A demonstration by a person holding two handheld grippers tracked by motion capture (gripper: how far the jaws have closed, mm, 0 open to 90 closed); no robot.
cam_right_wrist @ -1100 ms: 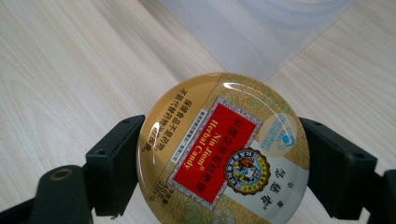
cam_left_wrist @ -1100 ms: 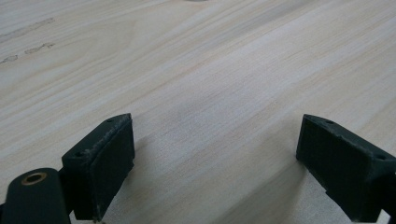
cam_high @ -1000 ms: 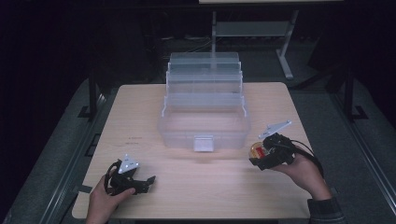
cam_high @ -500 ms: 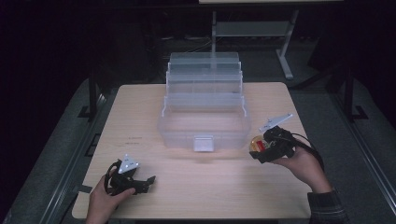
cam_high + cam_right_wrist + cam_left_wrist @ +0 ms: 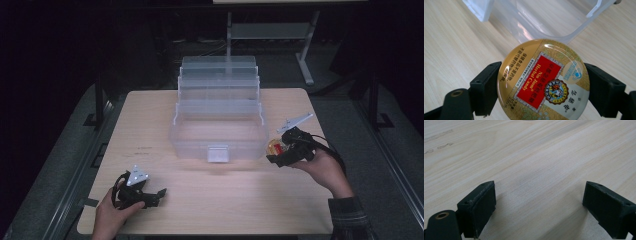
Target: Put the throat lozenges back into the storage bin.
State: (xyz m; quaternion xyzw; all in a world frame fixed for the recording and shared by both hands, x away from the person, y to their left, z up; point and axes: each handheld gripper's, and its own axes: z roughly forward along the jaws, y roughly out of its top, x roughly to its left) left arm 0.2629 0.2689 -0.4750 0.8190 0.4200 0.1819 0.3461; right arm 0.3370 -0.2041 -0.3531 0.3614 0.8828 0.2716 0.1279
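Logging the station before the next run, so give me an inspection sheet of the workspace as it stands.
Surface: pale wood table, faint marks near its left side.
Job's things: round herbal candy tin, gold with a red label; clear plastic tiered box at the table's middle, trays stepped open.
Clutter: nothing seen.
Grippers: right gripper shut on the tin's rim, just beside the box's front right corner; left gripper open, nothing between its jaws, low over the table's front left.
Cables: a black cable loops over the right hand.
Surroundings: dark room, grey floor mats, a metal stand behind the table.
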